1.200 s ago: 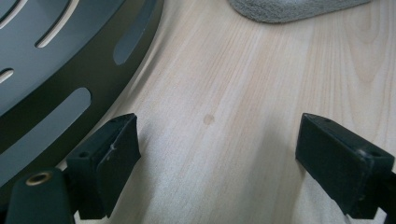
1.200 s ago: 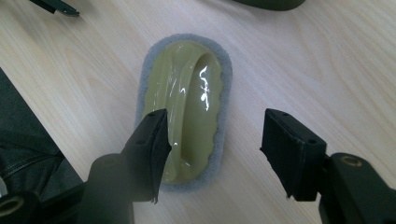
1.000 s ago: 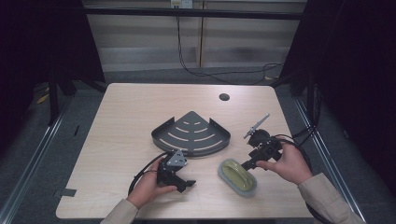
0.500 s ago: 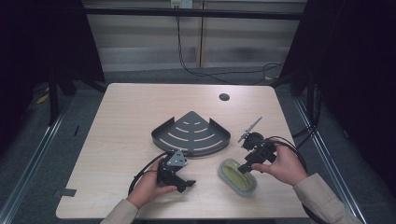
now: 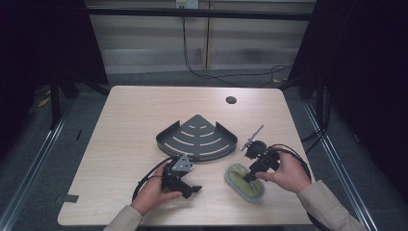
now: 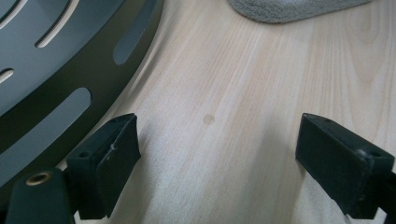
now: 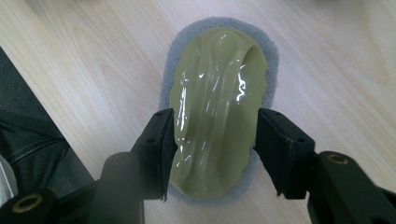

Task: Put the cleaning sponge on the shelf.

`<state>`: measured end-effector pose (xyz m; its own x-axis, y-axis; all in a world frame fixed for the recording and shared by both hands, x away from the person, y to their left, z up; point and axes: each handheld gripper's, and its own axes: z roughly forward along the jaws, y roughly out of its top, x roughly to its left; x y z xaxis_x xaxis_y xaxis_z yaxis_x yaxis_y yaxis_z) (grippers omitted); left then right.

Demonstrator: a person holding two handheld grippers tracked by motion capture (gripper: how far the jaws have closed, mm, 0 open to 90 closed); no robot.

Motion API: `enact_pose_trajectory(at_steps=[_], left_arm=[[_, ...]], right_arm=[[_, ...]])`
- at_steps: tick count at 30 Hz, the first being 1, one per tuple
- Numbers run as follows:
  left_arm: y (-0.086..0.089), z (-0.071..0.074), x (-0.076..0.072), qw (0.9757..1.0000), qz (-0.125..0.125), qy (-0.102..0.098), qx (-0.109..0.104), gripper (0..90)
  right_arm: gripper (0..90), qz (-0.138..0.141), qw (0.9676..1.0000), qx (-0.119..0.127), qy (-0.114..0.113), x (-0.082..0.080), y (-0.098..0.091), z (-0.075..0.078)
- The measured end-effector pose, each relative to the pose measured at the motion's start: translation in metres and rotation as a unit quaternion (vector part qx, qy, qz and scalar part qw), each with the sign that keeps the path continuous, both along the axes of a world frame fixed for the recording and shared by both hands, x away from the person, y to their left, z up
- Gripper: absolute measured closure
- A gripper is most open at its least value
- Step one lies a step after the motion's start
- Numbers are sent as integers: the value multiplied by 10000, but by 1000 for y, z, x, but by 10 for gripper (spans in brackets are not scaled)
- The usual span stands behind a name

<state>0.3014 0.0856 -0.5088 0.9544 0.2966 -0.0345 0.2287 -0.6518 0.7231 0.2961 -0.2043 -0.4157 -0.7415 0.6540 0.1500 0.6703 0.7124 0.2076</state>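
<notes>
Right tongs closing around the scrub pad

On the pale wooden bench [image 5: 130, 120], the left tongs [image 5: 192, 189] rest wide open and empty beside the empty dark grey slotted corner tray [image 5: 197, 137]; the right tongs [image 7: 212, 140] have just been narrowing around the olive-green, grey-backed scrub pad [image 7: 217, 107] lying near the front edge, pads flanking it, apparently about to grip.

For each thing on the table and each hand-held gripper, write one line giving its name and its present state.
Scrubbing pad: flat on the table, olive grip side up, between the right jaws.
Right hand-held gripper: jaws have just been closing around the pad's grip; firm contact unclear.
Left hand-held gripper: open, nothing between its jaws, low over the table.
Corner shelf: flat on the table, untouched.
Table: bearing everything.
</notes>
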Motion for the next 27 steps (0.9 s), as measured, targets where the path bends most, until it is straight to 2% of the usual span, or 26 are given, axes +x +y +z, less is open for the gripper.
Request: enact_pose_trajectory(at_steps=[7,11,12,14,16,22,27], left_arm=[[0,0,0,10000,-1,5,-2,130],[0,0,0,10000,-1,4,-2,130],[0,0,0,10000,4,-6,9,130],[0,0,0,10000,-1,-1,-4,130],[0,0,0,10000,-1,4,-1,129],[0,0,0,10000,0,3,-1,130],[0,0,0,10000,16,5,-27,130]], right_arm=[[526,60,9999,-122,63,2,5,-8],[602,59,9997,-194,143,2,6,-13],[668,104,9996,-214,134,2,7,-12],[687,106,9996,-227,137,2,7,-12],[709,103,9992,-345,161,3,8,-11],[714,113,9991,-405,65,5,6,-7],[714,126,9991,-388,81,8,4,0]])
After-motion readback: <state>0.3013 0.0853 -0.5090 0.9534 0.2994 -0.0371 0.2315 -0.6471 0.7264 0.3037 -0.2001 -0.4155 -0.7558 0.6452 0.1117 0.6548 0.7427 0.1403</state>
